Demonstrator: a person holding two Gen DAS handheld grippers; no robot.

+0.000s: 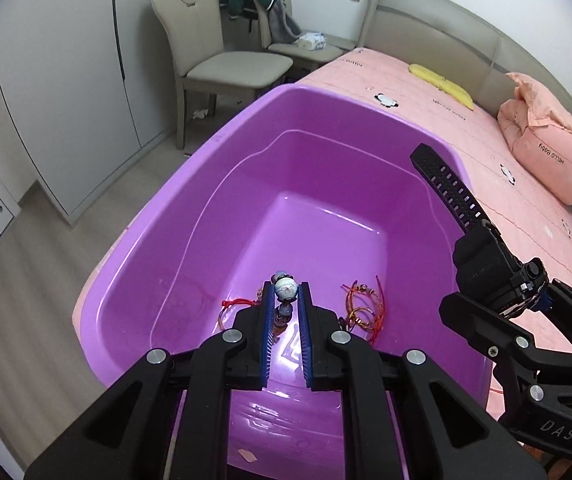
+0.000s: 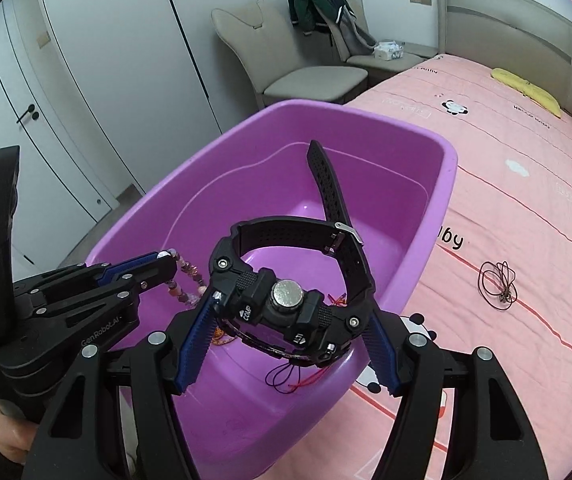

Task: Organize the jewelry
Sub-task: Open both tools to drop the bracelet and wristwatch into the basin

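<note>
Claw [image 2: 286, 320] on the right clamps the black rubber-strapped wristwatch [image 2: 286, 300] directly above the purple plastic tub [image 2: 437, 184], strap tail upward, while left claw [image 1: 286, 300] grips the beaded bracelet [image 1: 284, 294].

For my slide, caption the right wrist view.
Right gripper holds black watch over purple tub; left gripper holds beaded bracelet.

We can't see most of bead bracelet [image 1: 284, 300], left gripper [image 1: 286, 292] fingers cover lower beads. Watch [image 2: 286, 300] hides red cords [image 2: 286, 376] beneath it in purple tub [image 2: 417, 272]. Dark cord [image 2: 497, 280] on bedspread too small to identify. Pillow [image 1: 545, 152] cut off at frame edge.
</note>
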